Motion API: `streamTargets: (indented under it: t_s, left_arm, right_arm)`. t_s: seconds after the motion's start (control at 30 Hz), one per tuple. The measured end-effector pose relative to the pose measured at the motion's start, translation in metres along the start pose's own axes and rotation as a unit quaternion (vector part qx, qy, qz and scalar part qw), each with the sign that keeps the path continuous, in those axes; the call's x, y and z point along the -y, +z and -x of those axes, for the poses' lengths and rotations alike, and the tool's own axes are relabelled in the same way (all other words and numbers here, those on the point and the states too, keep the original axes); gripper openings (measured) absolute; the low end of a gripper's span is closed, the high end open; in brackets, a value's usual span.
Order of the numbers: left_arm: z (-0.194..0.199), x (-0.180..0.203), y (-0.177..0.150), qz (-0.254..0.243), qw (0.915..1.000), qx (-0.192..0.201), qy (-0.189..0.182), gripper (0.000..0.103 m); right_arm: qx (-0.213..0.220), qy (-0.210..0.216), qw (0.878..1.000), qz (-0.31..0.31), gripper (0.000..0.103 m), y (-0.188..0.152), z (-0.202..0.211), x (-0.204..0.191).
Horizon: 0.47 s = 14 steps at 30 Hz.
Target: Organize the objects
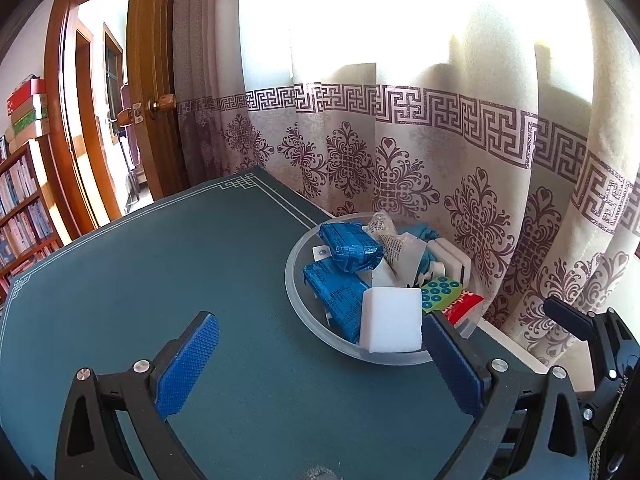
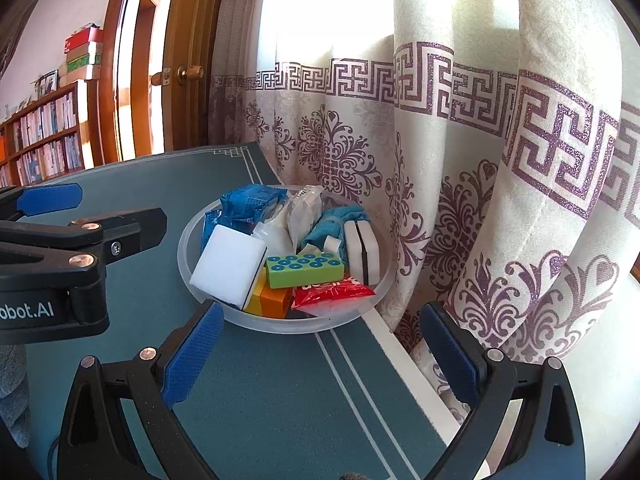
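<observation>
A clear round bowl (image 1: 298,300) (image 2: 188,276) stands at the table's right edge by the curtain. It holds blue packets (image 1: 348,246) (image 2: 248,202), a white sponge block (image 1: 392,320) (image 2: 230,266), a green block with blue dots (image 1: 438,298) (image 2: 306,270), a red packet (image 1: 464,306) (image 2: 332,292), an orange block (image 2: 274,302), a teal cloth (image 2: 332,220) and a white-and-black sponge (image 2: 362,250). My left gripper (image 1: 320,364) is open and empty, just short of the bowl. My right gripper (image 2: 320,360) is open and empty in front of the bowl.
The dark green table mat (image 1: 160,272) (image 2: 280,400) has a white border line. A patterned curtain (image 1: 440,160) (image 2: 480,160) hangs close behind the bowl. A wooden door (image 1: 152,80) and a bookshelf (image 1: 24,208) stand at the left. The left gripper's body (image 2: 60,264) shows in the right wrist view.
</observation>
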<state>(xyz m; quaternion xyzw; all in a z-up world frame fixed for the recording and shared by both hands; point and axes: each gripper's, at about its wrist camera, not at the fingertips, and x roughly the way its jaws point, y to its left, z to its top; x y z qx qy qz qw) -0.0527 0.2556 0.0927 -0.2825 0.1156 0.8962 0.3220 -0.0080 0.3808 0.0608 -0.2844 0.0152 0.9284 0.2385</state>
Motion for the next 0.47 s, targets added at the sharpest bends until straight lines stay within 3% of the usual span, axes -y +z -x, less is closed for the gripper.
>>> streamTargets:
  t_s: [0.47]
  left_arm:
    - [-0.0002,0.002,-0.0011,-0.004,1.0,0.001,0.004,0.103]
  right_arm:
    - [-0.005,0.001,1.0,-0.005,0.099,-0.0018,-0.0029,0.0017]
